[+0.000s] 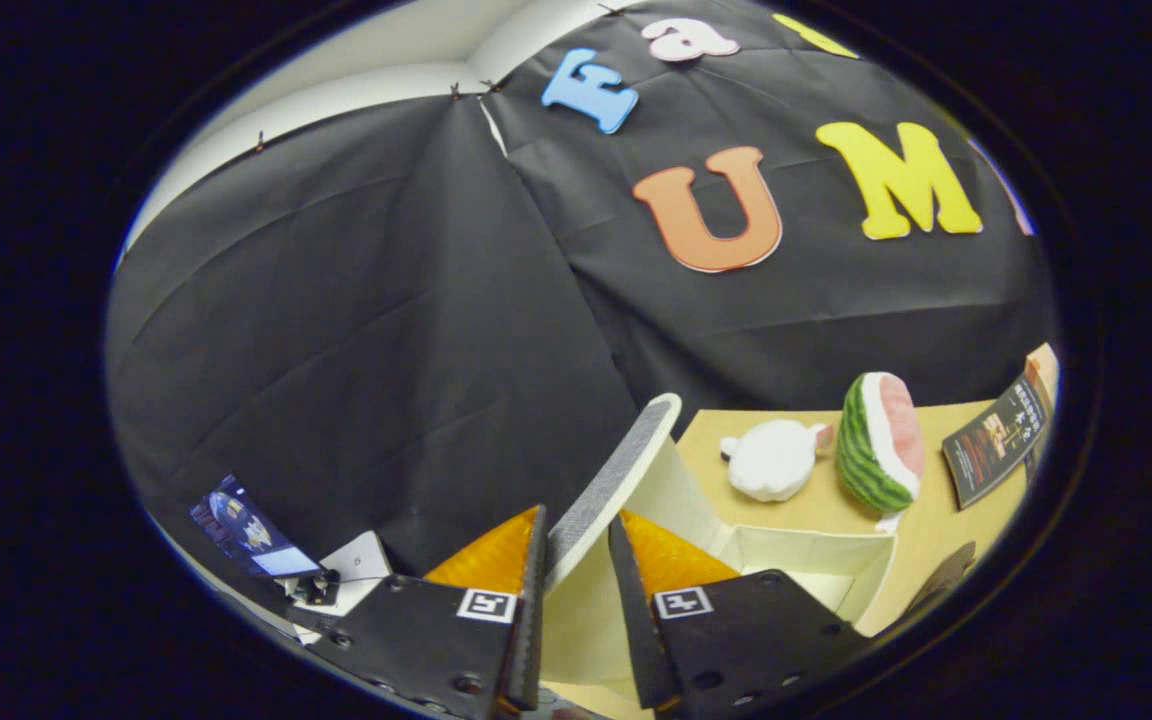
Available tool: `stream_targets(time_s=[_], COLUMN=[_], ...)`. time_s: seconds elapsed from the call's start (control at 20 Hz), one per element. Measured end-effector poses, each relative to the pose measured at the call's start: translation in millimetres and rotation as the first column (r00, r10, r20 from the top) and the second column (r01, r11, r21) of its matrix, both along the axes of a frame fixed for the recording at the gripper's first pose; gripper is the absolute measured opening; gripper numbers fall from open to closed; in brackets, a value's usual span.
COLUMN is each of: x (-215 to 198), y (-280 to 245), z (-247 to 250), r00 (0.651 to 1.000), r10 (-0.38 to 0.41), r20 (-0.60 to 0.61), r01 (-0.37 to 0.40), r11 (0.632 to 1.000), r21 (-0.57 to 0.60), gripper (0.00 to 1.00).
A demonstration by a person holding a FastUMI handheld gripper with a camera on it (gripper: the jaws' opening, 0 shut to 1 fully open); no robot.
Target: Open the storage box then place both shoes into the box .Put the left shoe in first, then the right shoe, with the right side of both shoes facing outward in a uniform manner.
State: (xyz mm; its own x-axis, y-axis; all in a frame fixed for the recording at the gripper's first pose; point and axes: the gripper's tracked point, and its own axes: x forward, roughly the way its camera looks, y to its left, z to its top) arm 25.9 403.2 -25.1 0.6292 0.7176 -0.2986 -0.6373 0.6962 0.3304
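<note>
My gripper point(578, 522) is shut on a white shoe point(616, 465). The shoe's grey textured sole rises from between the fingers and tilts up to the right. I cannot tell whether it is the left or the right shoe. Just ahead of the right finger lies the cream storage box point(806, 542), open, on the yellow table point(936, 520). A cream panel point(671, 490) stands at the box's near side, right behind the shoe. The inside of the box is mostly hidden by the right finger.
Beyond the box on the table sit a white plush toy point(771, 458), a watermelon-slice plush point(881, 440) and a dark booklet point(996, 440). Left of the fingers, lower down, are a lit screen point(246, 535) and a white card point(356, 560).
</note>
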Motion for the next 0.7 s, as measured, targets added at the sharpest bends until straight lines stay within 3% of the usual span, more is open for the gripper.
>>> stream_targets(time_s=[0.2, 0.45, 0.7], x=[-4, -4, 5], y=[14, -18, -117], z=[1, 11, 22], r00=[0.997, 0.991, 0.950], r10=[0.020, -0.027, -0.153], r20=[0.076, 0.134, 0.272], r01=[-0.017, 0.035, 0.183], r11=[0.999, 0.998, 0.979], r21=[-0.043, -0.055, -0.088], gripper=[0.84, 0.94, 0.94])
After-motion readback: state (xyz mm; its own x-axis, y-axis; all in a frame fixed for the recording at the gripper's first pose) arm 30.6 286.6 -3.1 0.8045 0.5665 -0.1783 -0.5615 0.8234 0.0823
